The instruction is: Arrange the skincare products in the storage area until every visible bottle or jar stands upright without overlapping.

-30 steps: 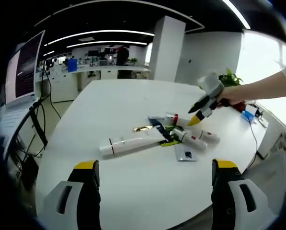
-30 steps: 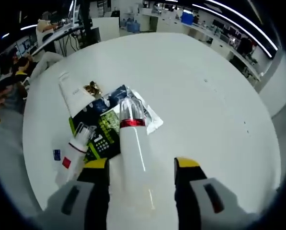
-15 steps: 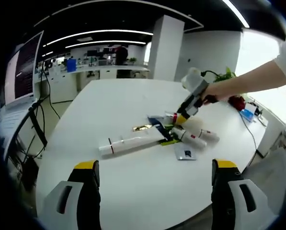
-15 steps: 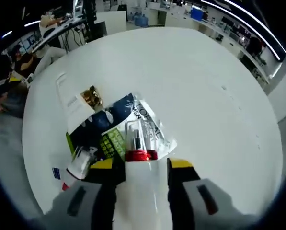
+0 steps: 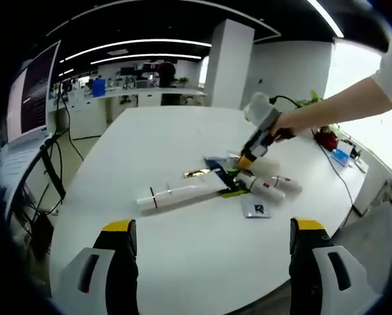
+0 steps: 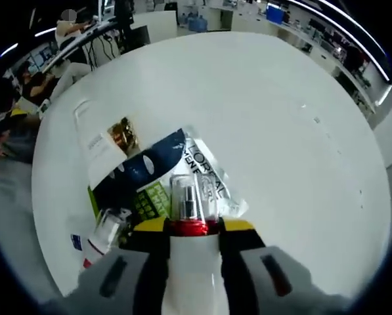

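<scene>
Presently lying on the white table (image 5: 182, 262), left to right in the left gripper view: one long white tube (image 5: 176, 195); a heap of flat sachets (image 5: 223, 180); two white bottles with red bands, the nearer bottle (image 5: 268, 186) on its side. Left gripper (image 5: 212, 269): jaws standing wide apart, holding nothing. Right gripper (image 5: 247, 159), entering from the right, is reaching down at the heap. Right gripper view is showing what the other cannot: the right gripper (image 6: 194, 226) clamping the second bottle (image 6: 190, 262) at its red band, clear cap (image 6: 186, 197) pointing forward over a silver sachet (image 6: 205, 174), gold-capped tube end (image 6: 122, 133) beyond
</scene>
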A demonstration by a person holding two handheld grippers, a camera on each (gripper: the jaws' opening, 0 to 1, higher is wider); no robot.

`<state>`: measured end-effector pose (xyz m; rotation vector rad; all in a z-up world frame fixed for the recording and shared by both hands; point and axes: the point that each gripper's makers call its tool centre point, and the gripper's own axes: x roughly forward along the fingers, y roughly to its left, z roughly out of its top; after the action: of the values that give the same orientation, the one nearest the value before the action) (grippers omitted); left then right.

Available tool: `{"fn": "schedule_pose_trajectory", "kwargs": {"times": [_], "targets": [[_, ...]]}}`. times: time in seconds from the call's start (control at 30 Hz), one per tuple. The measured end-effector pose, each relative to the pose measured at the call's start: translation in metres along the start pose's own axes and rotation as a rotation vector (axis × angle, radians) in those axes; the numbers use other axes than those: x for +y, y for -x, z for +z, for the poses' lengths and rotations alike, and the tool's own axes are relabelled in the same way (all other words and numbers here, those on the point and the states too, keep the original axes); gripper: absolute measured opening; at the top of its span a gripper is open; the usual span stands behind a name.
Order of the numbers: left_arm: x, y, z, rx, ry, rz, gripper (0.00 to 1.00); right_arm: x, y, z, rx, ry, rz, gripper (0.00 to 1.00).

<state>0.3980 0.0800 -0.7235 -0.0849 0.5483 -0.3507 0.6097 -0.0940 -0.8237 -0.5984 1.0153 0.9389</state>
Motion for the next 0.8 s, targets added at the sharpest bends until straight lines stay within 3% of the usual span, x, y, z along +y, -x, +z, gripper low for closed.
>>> {"fn": "schedule_pose_trajectory", "kwargs": {"times": [0.8], "targets": [[-0.0006,0.0003,0.0001,0.002,-0.013,0.003,0.94,0.0040,0.0038,-0.0001,-0.022,0.052,-0.002,0.29]]}}
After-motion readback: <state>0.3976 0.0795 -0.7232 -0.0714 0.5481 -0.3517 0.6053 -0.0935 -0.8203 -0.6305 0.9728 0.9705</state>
